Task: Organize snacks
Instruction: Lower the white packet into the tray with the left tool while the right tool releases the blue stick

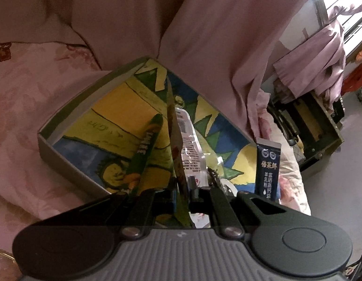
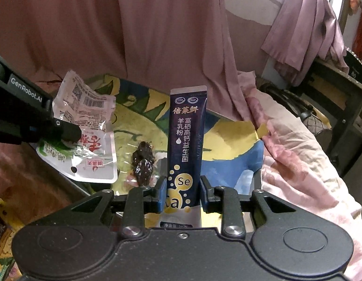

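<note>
An open grey box with a yellow, blue and green picture on its floor lies on the bed; it also shows in the right wrist view. My left gripper is shut on a clear-and-white snack packet, seen edge-on above the box; the packet shows flat in the right wrist view. A green snack bar lies inside the box. My right gripper is shut on a dark blue powder stick sachet, held upright over the box's near right side. The sachet also appears in the left wrist view. A dark dried-fruit piece sits in the box.
Pink floral bedding surrounds the box, with a pink curtain hanging behind it. A dark wooden piece of furniture stands to the right on the grey floor. Colourful packets lie at the lower left.
</note>
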Motion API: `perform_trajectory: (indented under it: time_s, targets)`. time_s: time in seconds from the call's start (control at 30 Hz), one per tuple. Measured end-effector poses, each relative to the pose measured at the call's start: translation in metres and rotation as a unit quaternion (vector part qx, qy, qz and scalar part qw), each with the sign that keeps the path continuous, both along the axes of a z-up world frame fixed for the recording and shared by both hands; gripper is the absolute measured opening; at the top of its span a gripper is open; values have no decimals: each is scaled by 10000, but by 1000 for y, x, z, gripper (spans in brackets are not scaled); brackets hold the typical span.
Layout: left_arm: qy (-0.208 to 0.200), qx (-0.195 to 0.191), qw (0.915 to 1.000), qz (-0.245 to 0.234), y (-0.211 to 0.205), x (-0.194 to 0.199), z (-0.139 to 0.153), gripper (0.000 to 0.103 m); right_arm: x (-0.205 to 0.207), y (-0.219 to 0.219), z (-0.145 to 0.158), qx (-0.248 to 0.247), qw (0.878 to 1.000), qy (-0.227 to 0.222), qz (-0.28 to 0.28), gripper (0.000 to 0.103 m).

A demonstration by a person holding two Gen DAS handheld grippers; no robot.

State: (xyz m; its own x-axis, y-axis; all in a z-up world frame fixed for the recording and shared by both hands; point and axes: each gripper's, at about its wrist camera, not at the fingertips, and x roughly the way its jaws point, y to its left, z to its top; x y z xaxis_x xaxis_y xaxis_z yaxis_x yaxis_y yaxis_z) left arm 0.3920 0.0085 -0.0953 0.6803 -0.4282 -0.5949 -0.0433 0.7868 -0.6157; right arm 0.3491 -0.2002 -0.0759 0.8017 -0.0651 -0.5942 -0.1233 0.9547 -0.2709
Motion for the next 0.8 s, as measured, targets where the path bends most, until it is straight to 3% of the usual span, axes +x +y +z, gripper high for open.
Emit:
perform_trajectory:
  time_s: [0.4, 0.47, 0.57, 0.8]
  targets:
    - [92, 394, 9992, -26, -8, 0, 2, 10, 6, -5, -3, 126, 9998, 151, -101, 33]
    - [128, 429, 9990, -1, -9, -1, 4, 13, 6, -5, -2, 124, 9998, 135, -108, 38]
    - [191, 425, 9989, 30, -10, -3, 6, 23, 5, -7, 1, 212, 9996, 96, -151, 45]
    - [-60, 600, 9981, 144, -13, -16, 29, 60, -11, -14, 23, 576, 9977, -233, -262, 71]
